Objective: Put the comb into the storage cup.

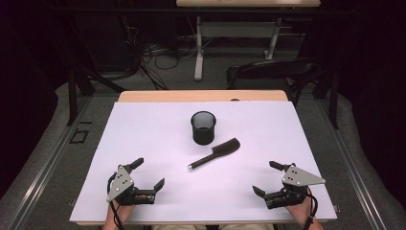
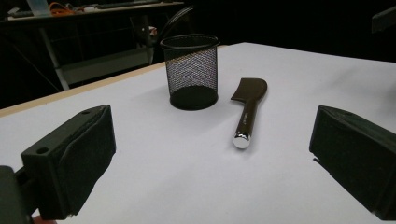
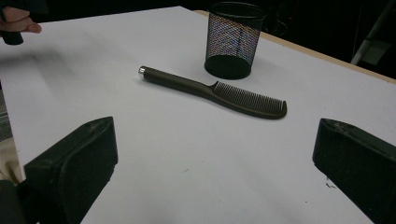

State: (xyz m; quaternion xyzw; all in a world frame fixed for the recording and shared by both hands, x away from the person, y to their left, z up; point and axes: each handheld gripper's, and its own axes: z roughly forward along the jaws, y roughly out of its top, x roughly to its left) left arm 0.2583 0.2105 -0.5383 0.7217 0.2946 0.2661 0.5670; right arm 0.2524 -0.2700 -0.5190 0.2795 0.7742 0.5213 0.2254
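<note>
Both grippers rest at the near edge of the white table, well apart from the work, so this reads as the opening step: nothing is picked up yet. The left gripper sits near the left corner with its jaws spread wide and nothing between them; the right gripper sits near the right corner, jaws likewise spread wide and empty. The one dark comb lies flat near the middle of the table, between the two grippers and farther out, its toothed end pointing far and right, its silver-capped handle end pointing near and left. Just beyond it, close to the toothed end but seemingly not touching, stands the one black mesh cup, upright with its mouth open. The likely job is to stand the comb in the cup. The next move calls for one gripper to reach out, come down over the handle with the jaws straddling it across its width, and close firmly, since the comb lies low on the surface and gives little to grip; it then has to be tipped upright to clear the cup's rim. Counted: one comb, one cup, two grippers.
</note>
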